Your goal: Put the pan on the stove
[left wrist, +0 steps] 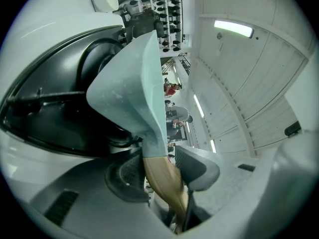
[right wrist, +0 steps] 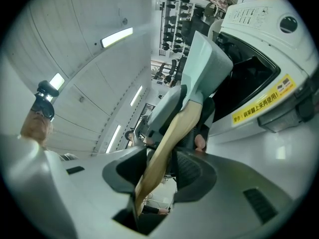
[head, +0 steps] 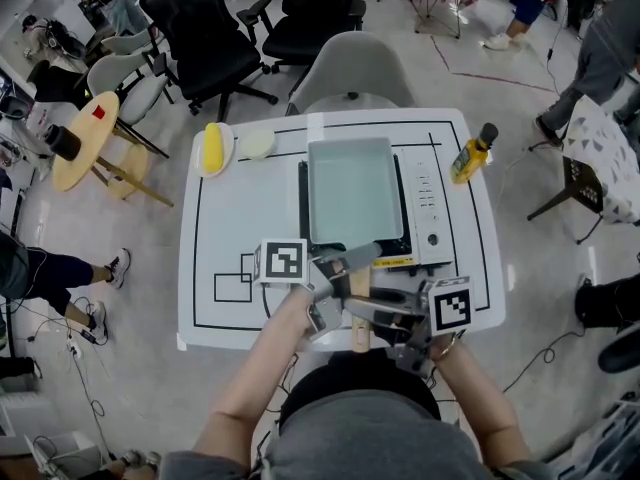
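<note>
Centrally, in the head view, I see the pale teal rectangular pan [head: 350,188] lying over the black top of the stove [head: 428,208], which stands on the white tabletop [head: 225,228]; the pan's wooden handle [head: 360,340] points back toward the person holding the rig. Left gripper [head: 340,266]: it comes in from the left, and its jaws are closed on the handle just behind the pan body. Right gripper [head: 362,310]: it comes in from the right, and its jaws are closed on the same handle nearer its free end, so both grippers share one grip line. Left gripper view: the handle [left wrist: 164,178] runs between the two dark pads of the left gripper [left wrist: 162,171], with both pads against the wood, the pan [left wrist: 132,83] rising ahead of them and the stove's black recess [left wrist: 50,113] beside it. Right gripper view: the handle [right wrist: 174,133] passes between the pads of the right gripper [right wrist: 162,166], again gripped from both sides, with the pan [right wrist: 209,63] beyond and the stove's white control panel [right wrist: 259,19] to one side. I cannot tell whether the pan's base bears fully on the stove. Also on the tabletop: a yellow bottle [head: 472,153] at the far right corner, well apart from the pan, and a plate with a yellow item [head: 212,148] at the far left.
</note>
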### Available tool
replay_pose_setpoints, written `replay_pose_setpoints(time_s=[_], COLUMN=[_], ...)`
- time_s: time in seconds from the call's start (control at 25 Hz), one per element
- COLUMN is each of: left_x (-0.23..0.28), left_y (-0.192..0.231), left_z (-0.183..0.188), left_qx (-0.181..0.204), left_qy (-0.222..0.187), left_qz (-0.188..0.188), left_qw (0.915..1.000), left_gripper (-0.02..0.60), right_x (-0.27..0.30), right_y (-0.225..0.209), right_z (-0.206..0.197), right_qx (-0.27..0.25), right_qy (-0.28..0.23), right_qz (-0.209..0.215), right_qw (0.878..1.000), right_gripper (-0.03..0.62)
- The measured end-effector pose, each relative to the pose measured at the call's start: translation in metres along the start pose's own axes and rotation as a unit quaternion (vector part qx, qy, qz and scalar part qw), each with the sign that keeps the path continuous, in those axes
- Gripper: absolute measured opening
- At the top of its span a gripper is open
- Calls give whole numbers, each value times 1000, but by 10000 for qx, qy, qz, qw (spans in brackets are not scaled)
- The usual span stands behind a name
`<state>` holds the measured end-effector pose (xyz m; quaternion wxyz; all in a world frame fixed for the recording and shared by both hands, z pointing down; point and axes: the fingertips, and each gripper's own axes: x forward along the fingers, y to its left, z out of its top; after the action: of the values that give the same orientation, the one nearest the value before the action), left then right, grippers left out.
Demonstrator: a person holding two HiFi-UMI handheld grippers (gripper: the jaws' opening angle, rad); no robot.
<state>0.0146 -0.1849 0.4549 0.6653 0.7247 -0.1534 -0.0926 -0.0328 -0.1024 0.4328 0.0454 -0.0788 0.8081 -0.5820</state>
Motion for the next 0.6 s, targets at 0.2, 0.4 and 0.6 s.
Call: replay_pose_setpoints(time_s=[0.2, 0.4, 0.6], left_x=[0, 2, 1], left_y=[3, 2, 1], left_z=[-1, 0, 0], left_qx=[9, -31, -230], left_qy=[33, -1, -38], left_qz=[2, -34, -35], left_qw=[10000, 10000, 9997], left_gripper=[163, 163, 163], right_x=[-1, -1, -2], right_y=[0, -1, 1], right_z=[-1, 0, 1], right_qx=[13, 75, 171], right_qy=[-3, -4, -25], right_qz=[-7, 39, 128], right_qw=[10000, 10000, 9998], right_gripper=[164, 163, 164])
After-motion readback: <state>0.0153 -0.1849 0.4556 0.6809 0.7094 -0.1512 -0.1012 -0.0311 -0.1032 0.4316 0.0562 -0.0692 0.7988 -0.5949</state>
